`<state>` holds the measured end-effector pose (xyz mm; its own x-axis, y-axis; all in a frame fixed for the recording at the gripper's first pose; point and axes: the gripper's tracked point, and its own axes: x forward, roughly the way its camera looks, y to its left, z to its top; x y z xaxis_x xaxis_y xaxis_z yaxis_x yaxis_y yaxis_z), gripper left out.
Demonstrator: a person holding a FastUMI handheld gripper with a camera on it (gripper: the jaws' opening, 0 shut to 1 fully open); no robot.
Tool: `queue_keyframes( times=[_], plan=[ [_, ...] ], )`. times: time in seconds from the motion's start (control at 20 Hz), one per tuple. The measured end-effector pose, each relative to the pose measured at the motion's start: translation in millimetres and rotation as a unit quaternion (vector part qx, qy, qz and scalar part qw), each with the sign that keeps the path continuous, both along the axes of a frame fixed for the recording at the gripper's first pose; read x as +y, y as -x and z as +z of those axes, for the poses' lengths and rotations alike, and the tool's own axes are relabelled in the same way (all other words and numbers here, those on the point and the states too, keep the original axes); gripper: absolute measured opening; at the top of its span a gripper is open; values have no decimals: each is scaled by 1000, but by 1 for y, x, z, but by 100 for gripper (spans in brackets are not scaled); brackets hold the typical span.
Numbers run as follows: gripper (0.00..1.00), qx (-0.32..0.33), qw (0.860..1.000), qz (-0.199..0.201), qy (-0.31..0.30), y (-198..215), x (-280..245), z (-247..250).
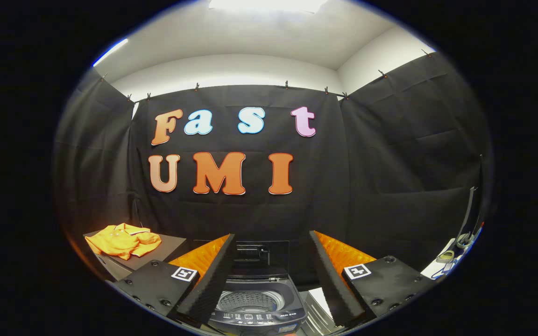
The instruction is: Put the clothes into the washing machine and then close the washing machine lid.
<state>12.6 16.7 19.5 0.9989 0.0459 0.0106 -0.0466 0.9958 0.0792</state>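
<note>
Gripper (271,280): I held its fingers spread, gripping nothing
Washing machine (255,303): lid up, drum ready between fingers
Clothes (123,240): orange, heaped at stand (171,243) corner, awaiting pickup

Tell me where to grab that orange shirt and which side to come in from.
Take the orange shirt at a raised fold near its middle, coming down from above. It lies crumpled in a low heap on the dark table, off to the left of the washing machine, so bunched cloth probably pinches easier than a flat edge. The gripper is open and holds nothing.
</note>
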Motion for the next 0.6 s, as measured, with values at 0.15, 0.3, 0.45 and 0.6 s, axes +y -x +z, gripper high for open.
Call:
queue_keyframes(
  times=[0.15,0.3,0.45,0.6],
  plan=[
    [98,2,1000,2,1,0,9,3],
    [98,4,1000,5,-7,-3,23,6],
    [98,1,1000,16,-24,-7,47,14],
    [98,-6,999,31,-27,-13,77,23]
  ],
)
